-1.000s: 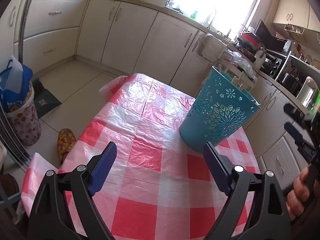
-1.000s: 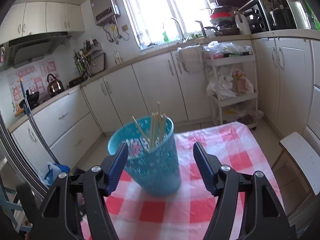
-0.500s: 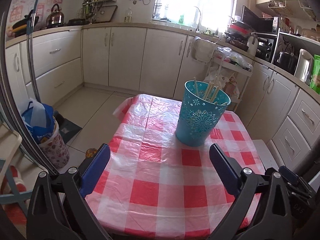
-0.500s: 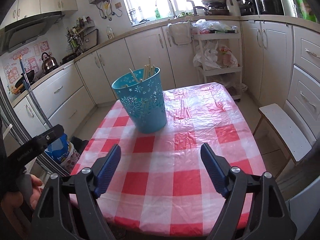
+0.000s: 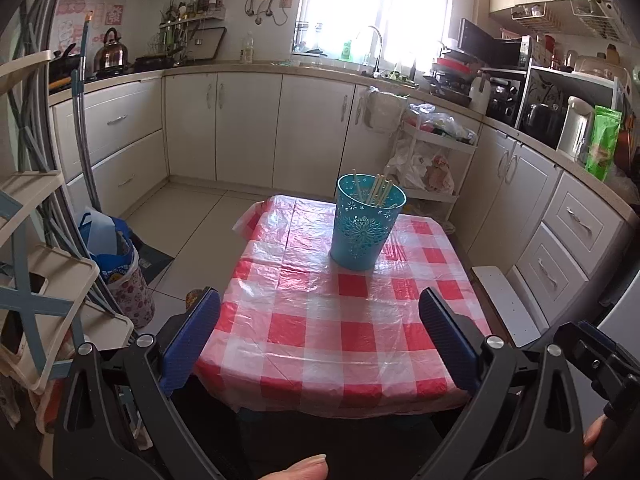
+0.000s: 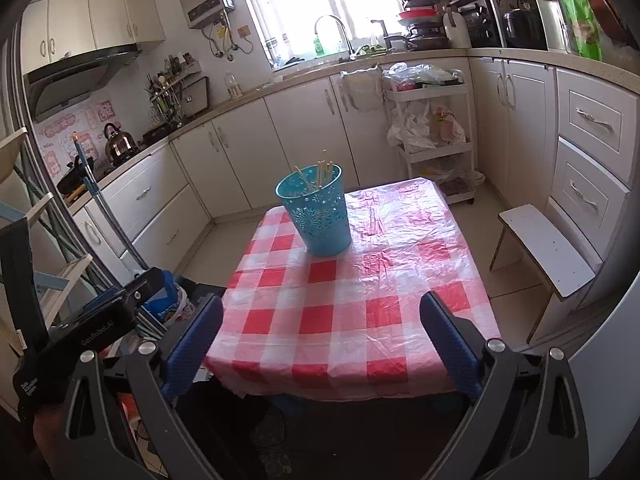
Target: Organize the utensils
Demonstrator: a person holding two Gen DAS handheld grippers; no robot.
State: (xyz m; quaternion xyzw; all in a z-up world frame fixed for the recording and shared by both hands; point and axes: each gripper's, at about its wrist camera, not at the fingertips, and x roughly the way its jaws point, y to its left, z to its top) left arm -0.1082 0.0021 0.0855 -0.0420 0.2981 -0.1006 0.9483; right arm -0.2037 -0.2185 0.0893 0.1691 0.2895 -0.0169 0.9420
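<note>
A teal cut-out holder (image 5: pixel 365 224) stands upright at the far part of the small table, with several pale chopsticks (image 5: pixel 378 189) standing in it. It also shows in the right wrist view (image 6: pixel 318 211), chopsticks (image 6: pixel 322 172) inside. My left gripper (image 5: pixel 320 332) is open and empty, held back off the table's near edge. My right gripper (image 6: pixel 322 334) is open and empty too, likewise back from the near edge. The left gripper's body (image 6: pixel 84 328) shows at the left of the right wrist view.
The table wears a red-and-white checked cloth under clear plastic (image 5: pixel 320 312). A white stool (image 6: pixel 548 252) stands to its right. A shelf rack (image 5: pixel 36 264) and a bin with a blue bag (image 5: pixel 116 256) stand to the left. Cabinets line the walls; a white trolley (image 6: pixel 436 128) is behind.
Both grippers have pulled back and up from the holder to beyond the table's near edge. The holder and chopsticks have stayed in place.
</note>
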